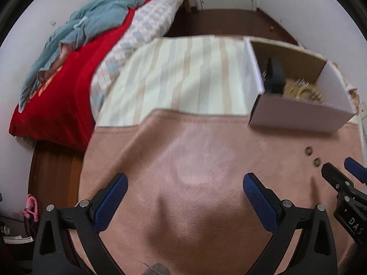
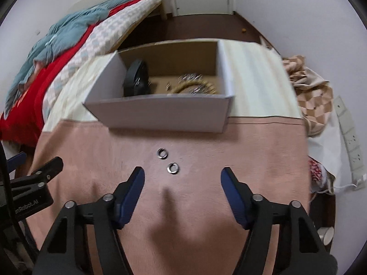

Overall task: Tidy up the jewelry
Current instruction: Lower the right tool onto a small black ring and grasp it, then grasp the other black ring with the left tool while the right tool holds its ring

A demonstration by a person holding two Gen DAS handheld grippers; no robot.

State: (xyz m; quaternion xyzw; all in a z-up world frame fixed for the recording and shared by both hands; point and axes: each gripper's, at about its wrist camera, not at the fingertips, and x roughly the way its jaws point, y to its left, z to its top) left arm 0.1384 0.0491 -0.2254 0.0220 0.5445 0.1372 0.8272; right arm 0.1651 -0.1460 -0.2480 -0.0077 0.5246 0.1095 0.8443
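Two small silver rings lie on the pink cloth: the far ring [image 2: 162, 153] and the near ring [image 2: 173, 167], also seen at the right of the left wrist view [image 1: 308, 151] [image 1: 316, 161]. A white cardboard box [image 2: 160, 112] [image 1: 298, 114] stands behind them, holding a black object [image 2: 135, 78], a gold bangle [image 2: 195, 88] and silver chains. My right gripper [image 2: 182, 181] is open and empty just short of the near ring. My left gripper [image 1: 185, 188] is open and empty over bare pink cloth, left of the rings.
The pink cloth [image 2: 252, 151] meets a pale striped cloth [image 1: 183, 75] at the back. A bed with red and blue-grey bedding [image 1: 68, 52] lies to the left. A checkered fabric pile [image 2: 314, 96] and a white power strip [image 2: 348, 128] sit at the right.
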